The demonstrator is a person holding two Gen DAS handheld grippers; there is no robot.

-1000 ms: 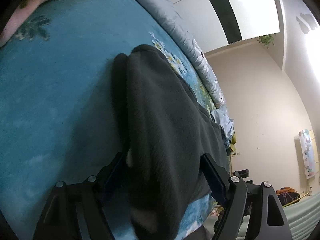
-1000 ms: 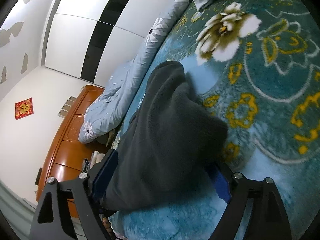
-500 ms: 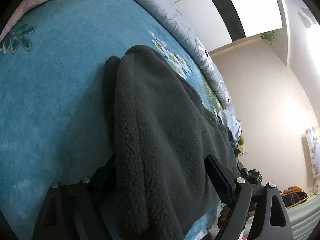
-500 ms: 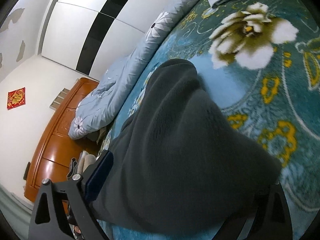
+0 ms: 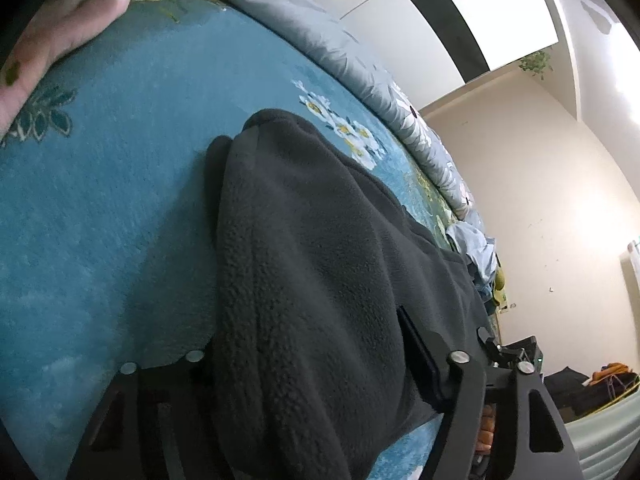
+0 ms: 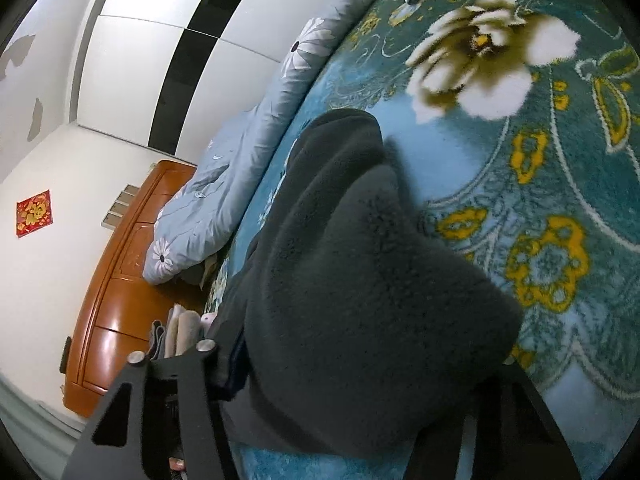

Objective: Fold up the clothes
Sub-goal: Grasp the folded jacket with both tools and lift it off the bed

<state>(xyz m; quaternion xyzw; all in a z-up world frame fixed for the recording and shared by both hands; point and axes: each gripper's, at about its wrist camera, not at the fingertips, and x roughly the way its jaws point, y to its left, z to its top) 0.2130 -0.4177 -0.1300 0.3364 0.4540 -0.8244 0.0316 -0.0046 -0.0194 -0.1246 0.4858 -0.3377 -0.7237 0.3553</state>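
My left gripper (image 5: 308, 364) has a thick bunch of the dark grey fleece (image 5: 320, 260) between its two fingers; the fingers stand wide apart with the cloth filling the gap, and one black finger (image 5: 424, 356) presses on the side of the fleece; the other finger is mostly hidden under the cloth, so I cannot tell if the grip is tight.

My right gripper (image 6: 352, 376) also has the fleece (image 6: 360, 280) piled between its fingers; the cloth covers the finger on the right side of that view, and only the other black finger (image 6: 224, 364) shows beside the fold; I cannot tell how hard it squeezes.

The fleece lies on the blue blanket (image 5: 100, 200) on the bed; it is folded over itself, with a rounded end pointing away from me and the thick end up at my tools; in the right view the blanket (image 6: 560, 200) has a big white flower (image 6: 488, 68) and yellow flowers on it, just past the fleece.

A pale blue quilt (image 6: 248, 152) lies along the far edge of the bed; behind it is a brown wooden headboard (image 6: 120, 280); a red square picture (image 6: 34, 213) hangs on the wall; a small heap of light blue clothes (image 5: 476, 248) sits near the far end of the bed in the left view.
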